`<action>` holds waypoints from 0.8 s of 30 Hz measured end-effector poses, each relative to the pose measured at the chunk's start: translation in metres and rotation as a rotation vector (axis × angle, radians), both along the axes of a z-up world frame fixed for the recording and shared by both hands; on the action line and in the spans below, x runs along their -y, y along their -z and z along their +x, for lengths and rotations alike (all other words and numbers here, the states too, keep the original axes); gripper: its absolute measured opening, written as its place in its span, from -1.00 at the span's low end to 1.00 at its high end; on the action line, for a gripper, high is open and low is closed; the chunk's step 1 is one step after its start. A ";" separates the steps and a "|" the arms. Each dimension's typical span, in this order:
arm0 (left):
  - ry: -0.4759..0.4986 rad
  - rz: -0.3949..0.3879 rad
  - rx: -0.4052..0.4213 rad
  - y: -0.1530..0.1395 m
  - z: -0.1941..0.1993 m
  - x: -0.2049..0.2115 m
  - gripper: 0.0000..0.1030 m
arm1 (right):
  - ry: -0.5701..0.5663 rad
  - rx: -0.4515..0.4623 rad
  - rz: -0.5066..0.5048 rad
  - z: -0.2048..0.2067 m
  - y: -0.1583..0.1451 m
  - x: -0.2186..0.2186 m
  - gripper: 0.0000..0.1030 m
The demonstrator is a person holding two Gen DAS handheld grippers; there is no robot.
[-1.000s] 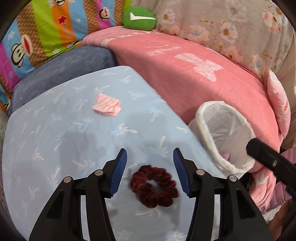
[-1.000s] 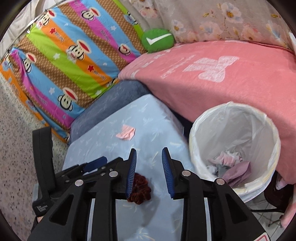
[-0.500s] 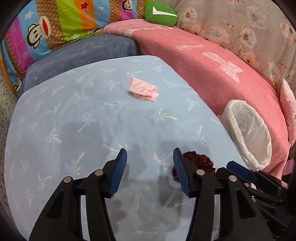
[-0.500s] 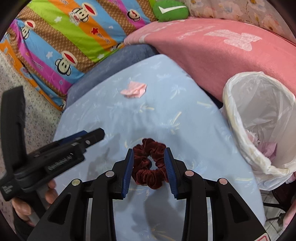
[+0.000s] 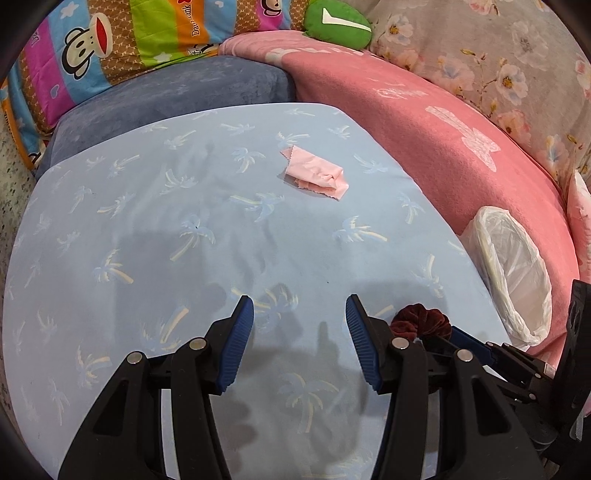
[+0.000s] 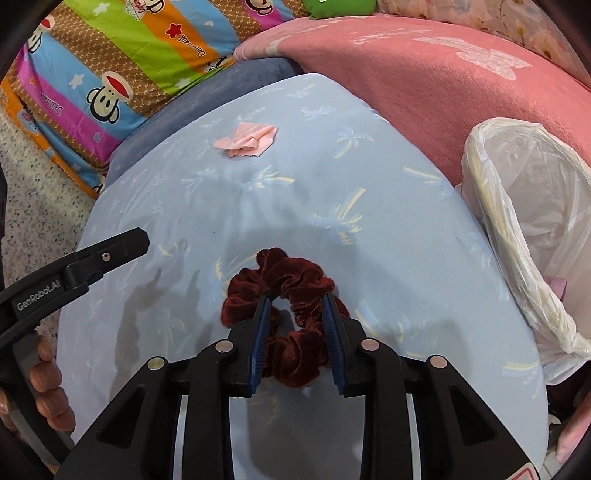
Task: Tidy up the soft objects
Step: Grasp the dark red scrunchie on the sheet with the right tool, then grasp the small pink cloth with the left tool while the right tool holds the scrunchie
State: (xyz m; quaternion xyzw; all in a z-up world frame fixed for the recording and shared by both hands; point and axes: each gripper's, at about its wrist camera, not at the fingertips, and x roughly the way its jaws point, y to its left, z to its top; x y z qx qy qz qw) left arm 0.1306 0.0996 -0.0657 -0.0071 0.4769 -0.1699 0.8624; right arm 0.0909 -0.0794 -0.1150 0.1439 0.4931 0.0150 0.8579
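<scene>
Moved since half a second ago: right gripper (image 6: 295,312) advanced onto the dark red velvet scrunchie (image 6: 282,280), fingers now straddling one side of the ring, one blue pad (image 6: 261,332) through the centre hole, the other outside the band; jaws narrowed but whether the pads actually press the fabric cannot be told. Scrunchie lying flat on the light blue palm-print cloth (image 6: 332,229), near the edge closest to the bin. Left gripper (image 5: 299,325) shifted away to the left of the scrunchie, jaws wide apart, nothing between them, hovering over bare blue cloth. In left wrist view, scrunchie (image 5: 421,323) visible just right of the left gripper's right finger, partly hidden behind the right gripper's tips. Crumpled pink cloth (image 5: 317,177) further back on the blue surface, well apart from both grippers, untouched. White bag-lined bin (image 6: 524,221) beside the right edge of the blue surface, against a pink blanket (image 5: 461,140); some pale items just visible inside. Striped monkey-print cushion (image 6: 122,62) and green cushion (image 5: 336,24) at the back. Fingers of a hand (image 6: 48,387) seen on the left gripper's handle in right wrist view
</scene>
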 end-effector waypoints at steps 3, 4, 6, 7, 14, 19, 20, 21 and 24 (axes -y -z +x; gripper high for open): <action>0.003 0.002 -0.002 0.001 0.006 0.001 -0.03 | 0.010 -0.009 -0.011 0.005 0.002 0.002 -0.51; 0.003 0.000 -0.003 0.002 0.008 0.001 -0.03 | 0.011 -0.012 -0.016 0.008 0.004 0.002 -0.51; 0.003 -0.004 -0.007 0.003 0.012 0.001 -0.03 | 0.010 -0.014 -0.021 0.012 0.004 0.004 -0.52; 0.003 -0.003 -0.009 0.003 0.013 0.002 -0.03 | 0.009 -0.015 -0.027 0.014 0.005 0.004 -0.52; 0.015 0.005 -0.002 0.006 0.033 0.011 -0.03 | 0.001 0.004 0.003 0.033 -0.002 0.008 -0.70; 0.023 0.003 0.006 0.005 0.057 0.022 -0.03 | 0.013 0.076 0.013 0.060 -0.023 0.009 -0.70; 0.026 0.002 0.008 0.005 0.063 0.024 -0.03 | 0.016 0.082 0.015 0.063 -0.025 0.009 -0.70; 0.029 0.003 0.009 0.005 0.068 0.027 0.00 | 0.023 0.093 0.019 0.069 -0.029 0.011 -0.70; 0.035 0.005 0.015 0.007 0.086 0.035 0.04 | 0.043 0.125 0.025 0.090 -0.041 0.015 -0.70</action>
